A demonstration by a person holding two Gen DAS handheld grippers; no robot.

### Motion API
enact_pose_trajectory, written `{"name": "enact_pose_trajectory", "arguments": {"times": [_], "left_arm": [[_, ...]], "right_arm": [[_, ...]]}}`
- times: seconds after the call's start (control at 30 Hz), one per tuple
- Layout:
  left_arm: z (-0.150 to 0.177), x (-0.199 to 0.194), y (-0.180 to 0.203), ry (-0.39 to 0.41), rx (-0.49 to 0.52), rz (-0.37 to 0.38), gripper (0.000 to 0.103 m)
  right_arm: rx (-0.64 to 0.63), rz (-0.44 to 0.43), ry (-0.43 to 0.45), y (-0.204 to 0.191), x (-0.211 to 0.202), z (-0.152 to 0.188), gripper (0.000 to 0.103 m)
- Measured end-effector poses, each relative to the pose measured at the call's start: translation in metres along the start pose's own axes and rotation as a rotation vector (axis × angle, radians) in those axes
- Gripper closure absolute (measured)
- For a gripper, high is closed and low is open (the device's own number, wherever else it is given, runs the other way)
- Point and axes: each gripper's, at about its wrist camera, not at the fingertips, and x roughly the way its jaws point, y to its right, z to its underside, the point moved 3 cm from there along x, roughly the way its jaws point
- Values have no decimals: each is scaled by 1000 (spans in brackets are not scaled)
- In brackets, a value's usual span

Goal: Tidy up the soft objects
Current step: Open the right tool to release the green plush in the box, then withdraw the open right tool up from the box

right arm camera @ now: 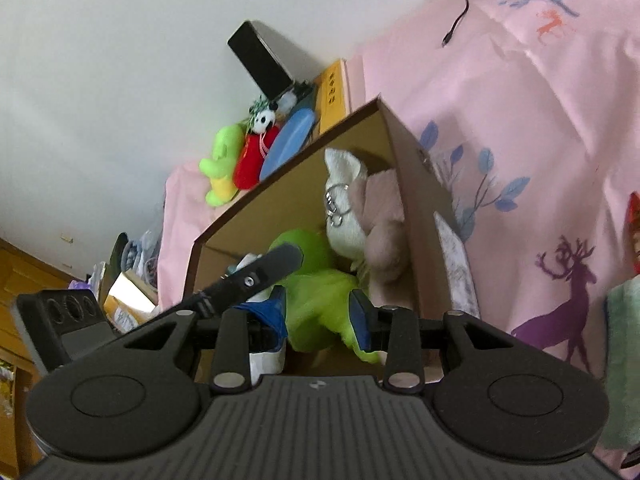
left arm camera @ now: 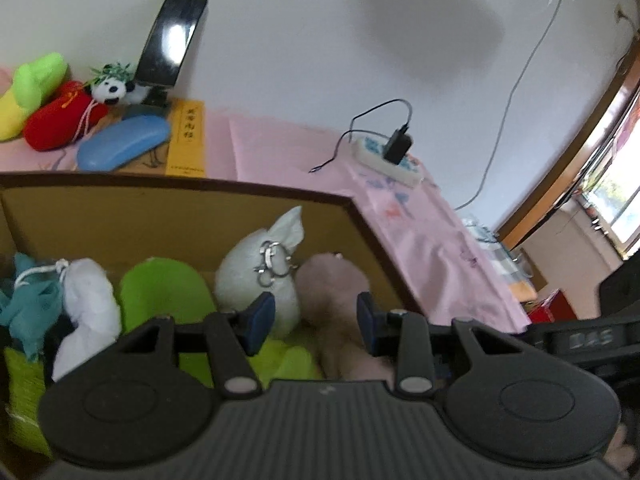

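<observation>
An open cardboard box (left arm camera: 200, 208) holds several soft toys: a white pouch with metal rings (left arm camera: 256, 276), a pink plush (left arm camera: 332, 284), a green plush (left arm camera: 164, 292) and a white and teal cloth toy (left arm camera: 86, 300). My left gripper (left arm camera: 314, 322) hangs over the box with its jaws apart. The pink plush lies beyond its fingertips and neither pad presses on it. In the right wrist view my right gripper (right arm camera: 320, 316) is shut on the green plush (right arm camera: 316, 300), which fills the gap between its pads. The pink plush (right arm camera: 384, 220) leans on the box's right wall (right arm camera: 420, 184).
Behind the box lie a green and yellow plush (left arm camera: 32, 88), a red plush (left arm camera: 60, 120), a small panda (left arm camera: 112, 90), a blue case (left arm camera: 124, 142), a yellow book (left arm camera: 188, 136) and a propped black phone (left arm camera: 172, 40). A power strip (left arm camera: 388, 160) sits on the pink cloth (left arm camera: 420, 240).
</observation>
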Motion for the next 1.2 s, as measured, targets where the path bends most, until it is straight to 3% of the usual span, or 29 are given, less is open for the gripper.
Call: {"name": "enact_pose_trajectory", "arguments": {"times": [0.27, 0.47, 0.8, 1.2], "left_arm": [[0, 11, -3, -28, -12, -40, 68], [2, 5, 18, -26, 68, -118, 65], [9, -3, 44, -36, 133, -258, 50], [15, -13, 71, -5, 191, -424, 31]], "right_arm": [[-35, 42, 47, 2, -10, -1, 85], [-123, 92, 73, -2, -14, 4, 85], [-258, 154, 100, -10, -20, 14, 85], [-323, 177, 135, -11, -37, 22, 85]]}}
